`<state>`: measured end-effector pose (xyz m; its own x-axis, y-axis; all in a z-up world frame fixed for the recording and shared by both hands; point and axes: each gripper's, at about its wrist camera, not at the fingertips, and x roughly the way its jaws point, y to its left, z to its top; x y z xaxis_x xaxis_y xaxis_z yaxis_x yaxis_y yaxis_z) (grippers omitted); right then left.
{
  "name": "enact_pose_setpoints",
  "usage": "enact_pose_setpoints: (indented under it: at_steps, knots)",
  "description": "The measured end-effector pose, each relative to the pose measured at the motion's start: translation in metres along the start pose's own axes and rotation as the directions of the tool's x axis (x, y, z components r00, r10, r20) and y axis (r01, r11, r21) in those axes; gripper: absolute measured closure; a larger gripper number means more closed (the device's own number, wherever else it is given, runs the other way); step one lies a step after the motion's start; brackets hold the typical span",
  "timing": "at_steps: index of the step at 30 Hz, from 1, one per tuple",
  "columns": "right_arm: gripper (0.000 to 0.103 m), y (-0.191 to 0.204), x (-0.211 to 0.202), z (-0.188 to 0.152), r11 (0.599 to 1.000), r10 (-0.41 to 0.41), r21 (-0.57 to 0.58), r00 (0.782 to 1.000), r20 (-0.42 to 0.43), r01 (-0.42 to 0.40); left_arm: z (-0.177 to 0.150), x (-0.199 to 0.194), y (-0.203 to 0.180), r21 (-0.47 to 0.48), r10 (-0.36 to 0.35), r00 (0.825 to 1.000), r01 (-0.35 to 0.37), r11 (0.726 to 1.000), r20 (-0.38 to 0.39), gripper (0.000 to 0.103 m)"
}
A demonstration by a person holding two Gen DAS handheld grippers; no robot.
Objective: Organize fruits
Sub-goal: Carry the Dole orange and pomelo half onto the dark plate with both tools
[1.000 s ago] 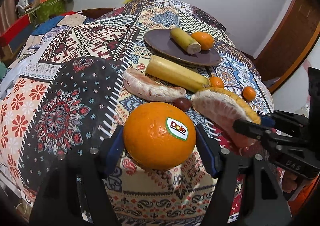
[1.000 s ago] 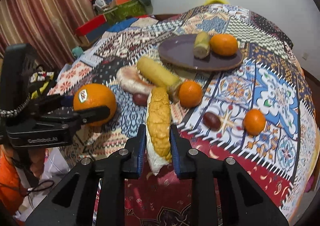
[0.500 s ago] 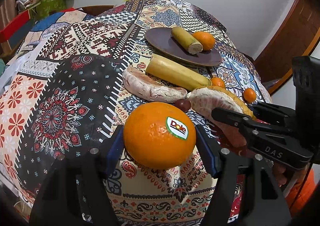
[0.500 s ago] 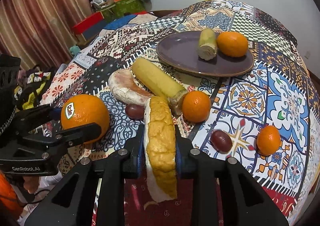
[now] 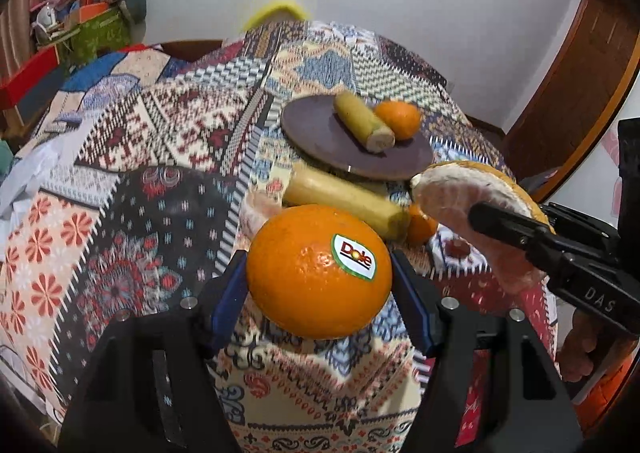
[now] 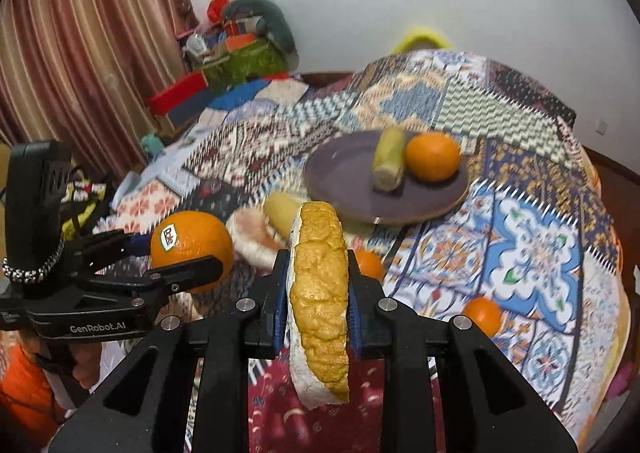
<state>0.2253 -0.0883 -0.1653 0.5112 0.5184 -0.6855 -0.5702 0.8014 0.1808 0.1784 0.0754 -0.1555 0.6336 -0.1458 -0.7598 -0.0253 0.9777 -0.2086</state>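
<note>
My left gripper (image 5: pixel 318 281) is shut on a large orange with a Dole sticker (image 5: pixel 318 271) and holds it above the table; it also shows in the right wrist view (image 6: pixel 192 245). My right gripper (image 6: pixel 318 293) is shut on a pomelo wedge (image 6: pixel 320 305) with yellow rind, lifted off the cloth; it shows in the left wrist view (image 5: pixel 476 193). A dark plate (image 5: pixel 320 133) (image 6: pixel 348 177) at the far middle holds a short banana piece (image 5: pixel 362 121) and an orange (image 5: pixel 398 119).
On the patterned cloth (image 5: pixel 160 157) lie a long banana (image 5: pixel 344 201), another pomelo wedge (image 6: pixel 252 241), small tangerines (image 6: pixel 482 315) (image 6: pixel 368 263) and a dark date (image 5: pixel 458 249). Boxes and clutter (image 6: pixel 232 53) sit beyond the table's left.
Both grippers have risen and moved toward the plate with their fruit. The pomelo wedge has been lifted clear of the cloth.
</note>
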Motion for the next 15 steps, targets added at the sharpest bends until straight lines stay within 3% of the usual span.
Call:
enact_pose_setpoints:
  at_steps: [15]
  knots:
    - [0.081, -0.034, 0.001, 0.047, 0.996, -0.084, 0.04, 0.99, 0.113, 0.08, 0.059, 0.007, -0.007, 0.038, -0.002, 0.995, -0.002, 0.999, 0.1, 0.035]
